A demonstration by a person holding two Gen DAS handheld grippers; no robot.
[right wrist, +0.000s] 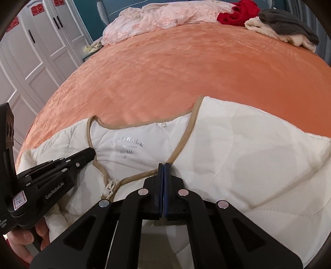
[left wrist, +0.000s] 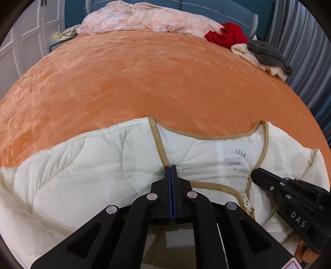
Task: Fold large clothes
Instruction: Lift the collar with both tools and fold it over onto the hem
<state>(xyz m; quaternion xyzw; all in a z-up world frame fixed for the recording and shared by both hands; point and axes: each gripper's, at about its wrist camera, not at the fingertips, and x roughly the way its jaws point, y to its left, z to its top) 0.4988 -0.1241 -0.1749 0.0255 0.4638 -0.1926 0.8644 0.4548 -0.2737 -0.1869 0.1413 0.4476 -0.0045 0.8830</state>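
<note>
A cream quilted jacket (left wrist: 93, 165) with tan trim lies at the near edge of an orange bed (left wrist: 144, 82), its neck opening and size label facing up. My left gripper (left wrist: 171, 168) is shut on the tan trim of the jacket's left collar edge. My right gripper (right wrist: 163, 165) is shut on the tan trim of the right collar edge; the jacket (right wrist: 248, 155) spreads to its right. Each gripper shows in the other's view: the right one (left wrist: 253, 173) and the left one (right wrist: 92, 153). The zipper pull (right wrist: 108, 189) hangs between them.
A pink quilt (left wrist: 144, 18) lies bunched at the bed's (right wrist: 165, 68) far end. A red garment (left wrist: 227, 34), a cream one and a grey one (left wrist: 266, 54) are piled at the far right. White wardrobe doors (right wrist: 31, 51) stand to the left, grey curtains (left wrist: 306, 51) to the right.
</note>
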